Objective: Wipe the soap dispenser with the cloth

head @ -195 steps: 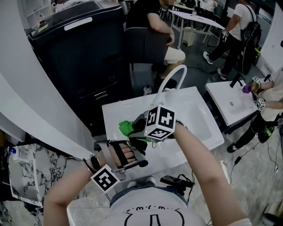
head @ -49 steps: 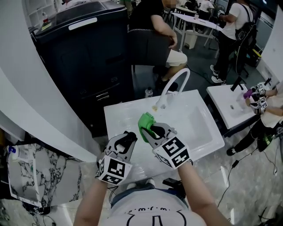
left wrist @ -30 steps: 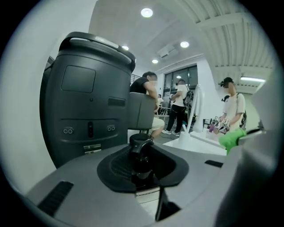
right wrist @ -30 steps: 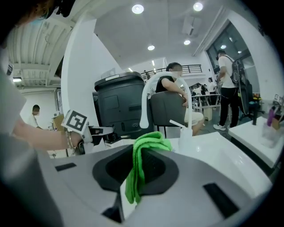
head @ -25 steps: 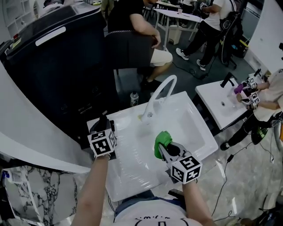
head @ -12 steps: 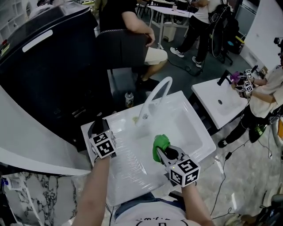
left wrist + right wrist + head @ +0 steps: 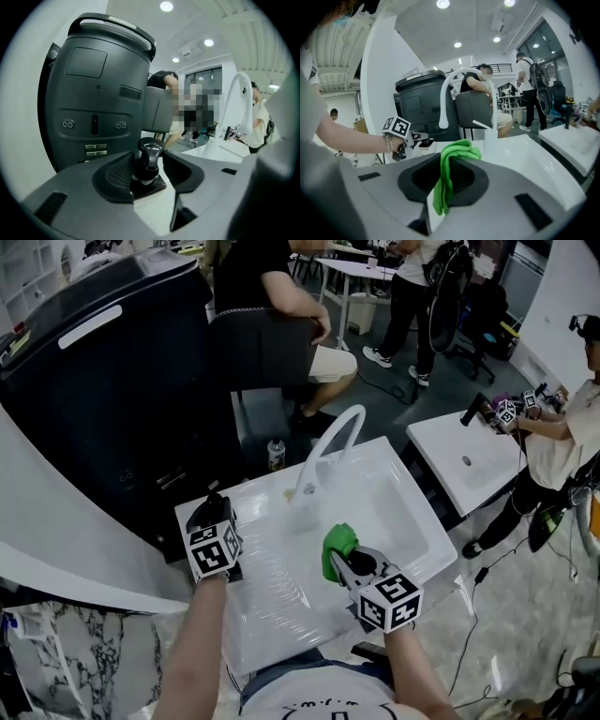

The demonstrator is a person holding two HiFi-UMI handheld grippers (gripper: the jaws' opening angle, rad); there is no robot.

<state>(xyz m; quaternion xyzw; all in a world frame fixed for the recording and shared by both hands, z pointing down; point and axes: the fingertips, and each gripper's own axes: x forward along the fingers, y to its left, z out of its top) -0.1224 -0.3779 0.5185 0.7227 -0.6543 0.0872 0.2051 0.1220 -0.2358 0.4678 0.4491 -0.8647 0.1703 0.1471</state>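
- Plainly, the left gripper's (image 7: 215, 514) fingers stand apart and have just been opening. The soap dispenser (image 7: 147, 161) sits between them: a glossy, rounded black pump head on a square black collar over a white body.
- It stands at the far left corner of the white sink (image 7: 281, 606), about ten o'clock from the cloth (image 7: 338, 543).
- The right gripper's (image 7: 345, 563) fingers are clamped on the cloth, a soft bright green fabric hanging in limp folds.
- The cloth is over the smooth, shiny basin, at five o'clock from the arched white faucet (image 7: 330, 442).

Lab-like workroom: freestanding sink (image 7: 281, 594), second sink (image 7: 450, 442) alongside, desks (image 7: 356, 270) and people (image 7: 267, 287) behind.
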